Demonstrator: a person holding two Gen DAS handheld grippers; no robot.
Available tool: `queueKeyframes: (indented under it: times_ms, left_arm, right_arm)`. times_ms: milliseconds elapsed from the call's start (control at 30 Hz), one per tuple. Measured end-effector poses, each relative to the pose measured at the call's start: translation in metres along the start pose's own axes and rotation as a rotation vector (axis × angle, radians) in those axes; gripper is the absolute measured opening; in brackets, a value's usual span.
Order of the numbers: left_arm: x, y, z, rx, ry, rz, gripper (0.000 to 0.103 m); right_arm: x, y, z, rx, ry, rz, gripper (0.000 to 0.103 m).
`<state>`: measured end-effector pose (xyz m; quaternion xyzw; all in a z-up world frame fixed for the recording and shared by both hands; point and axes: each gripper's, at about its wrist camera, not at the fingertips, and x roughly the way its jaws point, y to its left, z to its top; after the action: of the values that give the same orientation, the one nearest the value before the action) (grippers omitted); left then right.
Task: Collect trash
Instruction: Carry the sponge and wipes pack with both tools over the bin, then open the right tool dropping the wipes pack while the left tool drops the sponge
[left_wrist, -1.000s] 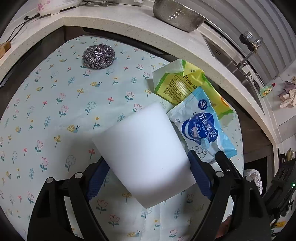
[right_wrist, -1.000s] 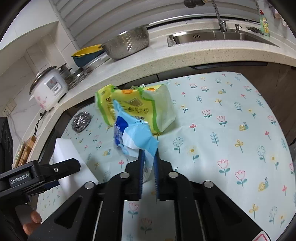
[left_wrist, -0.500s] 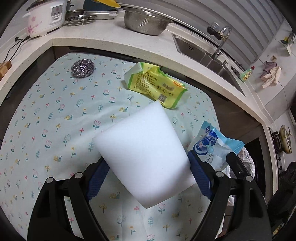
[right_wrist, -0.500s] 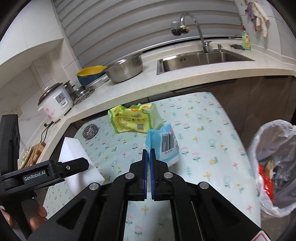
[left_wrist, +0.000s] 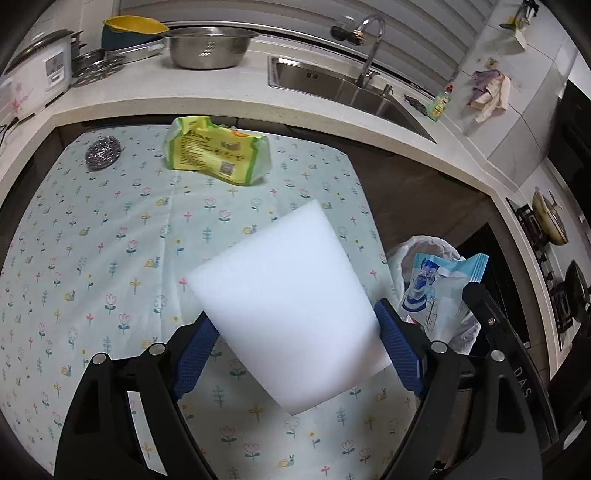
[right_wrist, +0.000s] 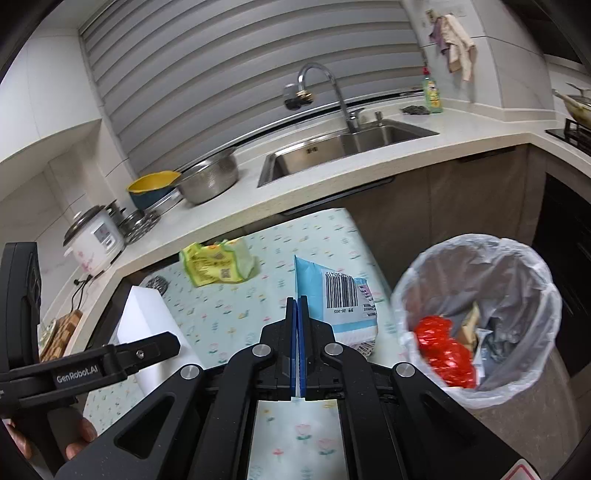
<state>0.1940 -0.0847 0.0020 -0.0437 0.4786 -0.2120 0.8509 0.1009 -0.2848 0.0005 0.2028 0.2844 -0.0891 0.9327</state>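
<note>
Bin (right_wrist: 476, 251) sits at the right of the right wrist view, off the edge of the surface (right_wrist: 236, 325), its clear liner open and red and brown scraps already inside. That is where the coming move turns, I would judge. The right tongs (right_wrist: 297, 306) are pinched fully together on the lower edge of the blue packet (right_wrist: 332, 295), which stands up from them with its barcode facing the camera, its long side running up the frame. The bin mouth lies right of the packet and a little lower in the frame, so a carry to the right should bring it over the opening.

The left tongs (left_wrist: 295, 332) stand wide, clamped across the white sponge (left_wrist: 288, 302), which juts up toward the frame's middle above the flowered cloth. In that view the bin (left_wrist: 402, 254) peeks out at the right, behind the packet (left_wrist: 439, 291). The right hand is plainly the nearer one.

A yellow-green pack (left_wrist: 218, 155) lies on the surface in the upper middle, with a steel scourer (left_wrist: 103, 153) to its left.
</note>
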Motion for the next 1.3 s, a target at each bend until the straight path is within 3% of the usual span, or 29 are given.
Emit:
queueKeyframes:
  times_ms: [367,467,767,1000,1300]
  left_arm:
    - [0.014,-0.055,-0.013,0.09,0.03,-0.025,0.08]
    - [0.02,-0.06,-0.015,0.1,0.039,-0.024,0.08]
    - [0.039,-0.09,-0.019,0.16,0.064,-0.04,0.08]
    - [0.057,-0.134,-0.028,0.295,0.091,-0.096,0.081]
    - [0.085,-0.195,-0.038,0.488,0.109,-0.144,0.081]
  right_arm:
    - [-0.01,-0.077,0.007,0.091,-0.018,-0.103,0.002]
    - [-0.007,-0.088,0.008,0.102,-0.022,-0.153,0.009]
    - [-0.014,-0.107,0.005,0.121,-0.036,-0.177,0.018]
    - [-0.034,-0.12,0.002,0.136,-0.056,-0.217,0.034]
    - [-0.052,-0.15,-0.004,0.186,-0.064,-0.281,0.036]
